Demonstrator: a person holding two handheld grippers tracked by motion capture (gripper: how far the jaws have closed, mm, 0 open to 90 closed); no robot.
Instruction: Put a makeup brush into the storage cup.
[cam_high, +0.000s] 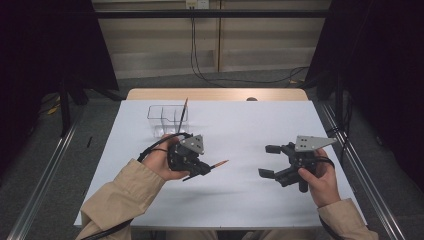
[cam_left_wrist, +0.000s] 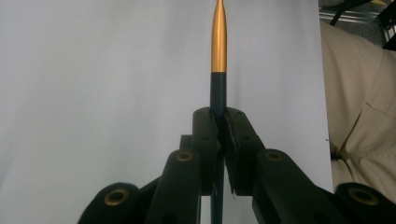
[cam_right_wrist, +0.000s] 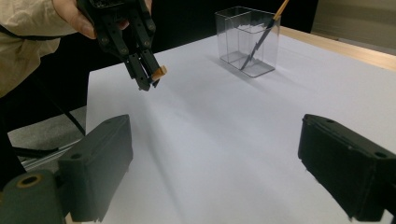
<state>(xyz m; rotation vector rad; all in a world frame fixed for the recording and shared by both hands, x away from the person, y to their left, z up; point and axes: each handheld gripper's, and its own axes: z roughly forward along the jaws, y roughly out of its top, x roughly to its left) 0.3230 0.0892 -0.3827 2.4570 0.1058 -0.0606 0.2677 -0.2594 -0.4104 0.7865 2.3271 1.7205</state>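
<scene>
Clamped in the left gripper (cam_high: 202, 169) is a slim paintbrush (cam_left_wrist: 218, 51) — dark handle, orange-gold ferrule, tip pointing out toward the middle of the white table (cam_high: 240, 200). In the left gripper view the two black jaws are pressed together on the dark handle just below the ferrule, and the brush runs straight out between them. From the high view it sits tilted, held clear above the sheet rather than lying on it.

Behind the left hand, toward the far left of the sheet, stands a clear plastic holder (cam_high: 167, 120) with a second brush (cam_high: 182, 116) leaning inside it, its end poking over the rim.

Further right, the right gripper (cam_high: 267, 161) hangs near the table with its jaws wide apart and nothing between them, well apart from both brush and holder.

My judgement on handling: the brush looks light, thin and stiff, with a smooth round handle that could roll or swivel in a flat-padded grip. Taking hold on the handle near the ferrule, as now, seems sound; the bristle end is best left untouched. The holder looks light and may tip if knocked.
</scene>
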